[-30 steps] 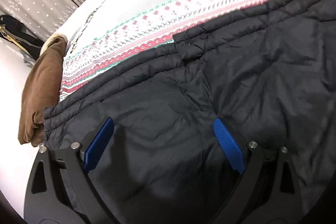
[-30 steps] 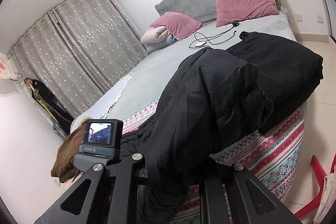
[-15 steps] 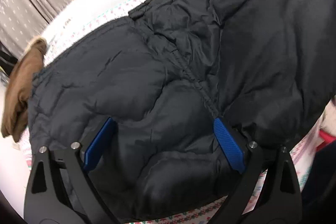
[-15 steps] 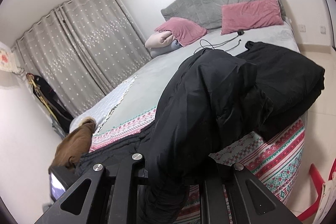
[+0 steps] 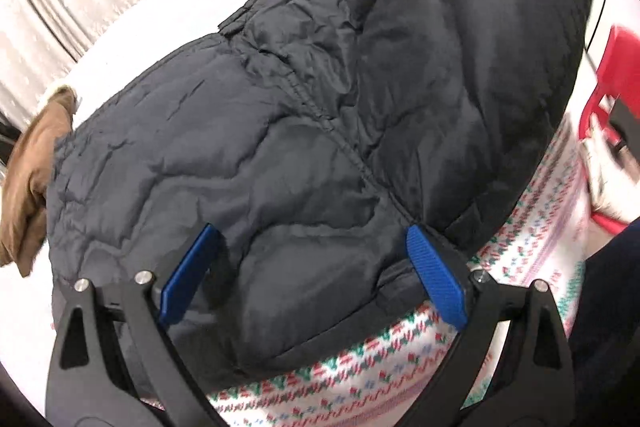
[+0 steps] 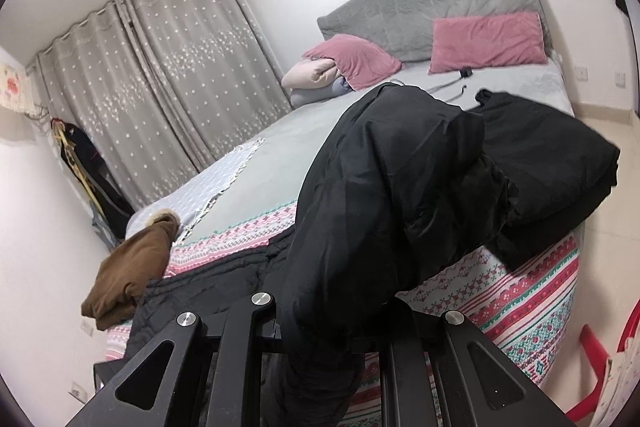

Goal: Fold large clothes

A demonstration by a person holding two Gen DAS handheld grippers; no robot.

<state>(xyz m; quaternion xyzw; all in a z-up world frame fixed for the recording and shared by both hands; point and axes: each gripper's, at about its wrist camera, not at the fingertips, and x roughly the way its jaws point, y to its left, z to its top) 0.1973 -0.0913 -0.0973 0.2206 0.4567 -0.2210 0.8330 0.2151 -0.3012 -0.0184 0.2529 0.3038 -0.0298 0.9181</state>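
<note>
Bedroom with grey star-dotted curtains (image 6: 160, 87), white walls, big bed (image 6: 304, 131) with grey sheet, grey padded headboard (image 6: 436, 3), two pink pillows (image 6: 488, 37).

Left wrist view: left tool (image 5: 314, 275) points steeply down over black quilted puffer jacket (image 5: 280, 131), which is spread across the foot of the bed on a red-green-white patterned knit blanket (image 5: 360, 359). Blue pads stand wide apart, one on each side of a puffy fold at the jacket's hem edge; nothing clamped, whether the pads touch the fabric cannot be told. Brown fur-trimmed coat (image 5: 30, 163) lies at jacket's left, hanging off bed edge. Red plastic chair (image 5: 612, 67) blurred at right, beyond the blanket.

Right wrist view: right tool (image 6: 326, 331) nearly closed, jaws pinching a bunch of the black jacket (image 6: 380, 195); fabric rises from the jaws as a lifted hump, lower part hangs down between the black arms. Rest of jacket trails flat to the left on the patterned blanket (image 6: 520, 299), reaching the brown coat (image 6: 132, 267). Folded black garment (image 6: 548, 155) lies behind the hump near the bed's right edge. Black cable (image 6: 452, 87) on sheet by the pillows. Red chair (image 6: 592, 351) low right.
</note>
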